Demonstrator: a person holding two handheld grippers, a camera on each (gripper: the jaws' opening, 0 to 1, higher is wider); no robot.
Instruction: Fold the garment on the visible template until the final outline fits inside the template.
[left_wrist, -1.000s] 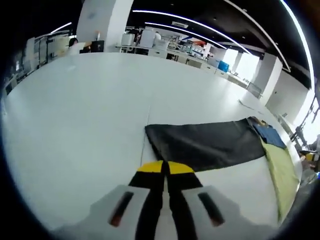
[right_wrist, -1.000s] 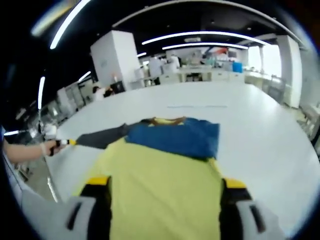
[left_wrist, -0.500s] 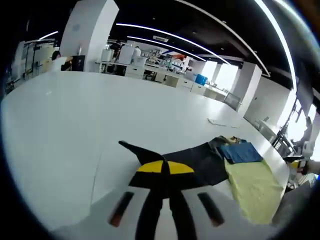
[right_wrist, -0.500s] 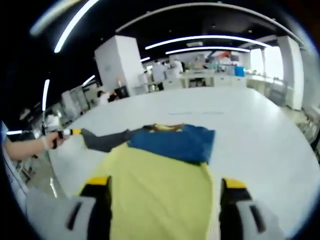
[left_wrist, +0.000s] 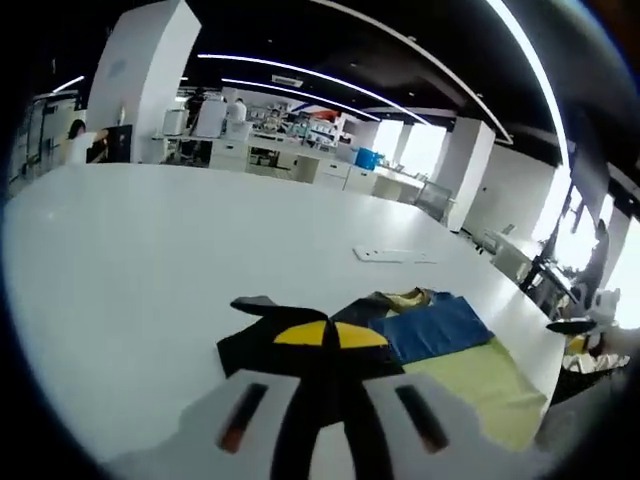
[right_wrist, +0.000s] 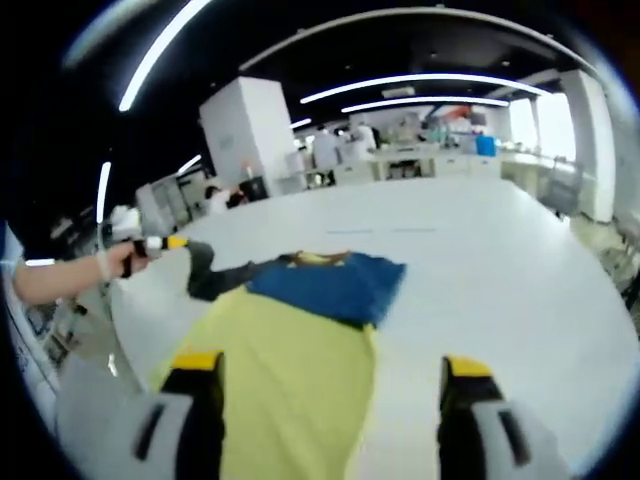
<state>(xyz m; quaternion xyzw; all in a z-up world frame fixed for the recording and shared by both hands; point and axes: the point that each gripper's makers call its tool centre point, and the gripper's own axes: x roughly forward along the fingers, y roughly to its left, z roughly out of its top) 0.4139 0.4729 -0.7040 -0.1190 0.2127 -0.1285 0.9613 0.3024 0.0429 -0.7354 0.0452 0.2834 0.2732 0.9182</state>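
Garment (right_wrist: 300, 340) soft, light, limp; left gripper (left_wrist: 328, 335) clamped on dark sleeve (left_wrist: 262, 318); right gripper (right_wrist: 330, 368) spread wide, holding nothing.

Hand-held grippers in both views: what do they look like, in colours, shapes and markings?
Each hand-held gripper has pale grey jaw housings with a dark slot on each, black inner faces and yellow caps at the jaw ends. The left hand-held gripper shows its yellow caps as a half-round with a dark seam down the middle; an orange mark sits in its left slot. The right hand-held gripper shows squarish yellow caps.

Garment (right_wrist: 300, 330) flat on table (right_wrist: 500, 260)
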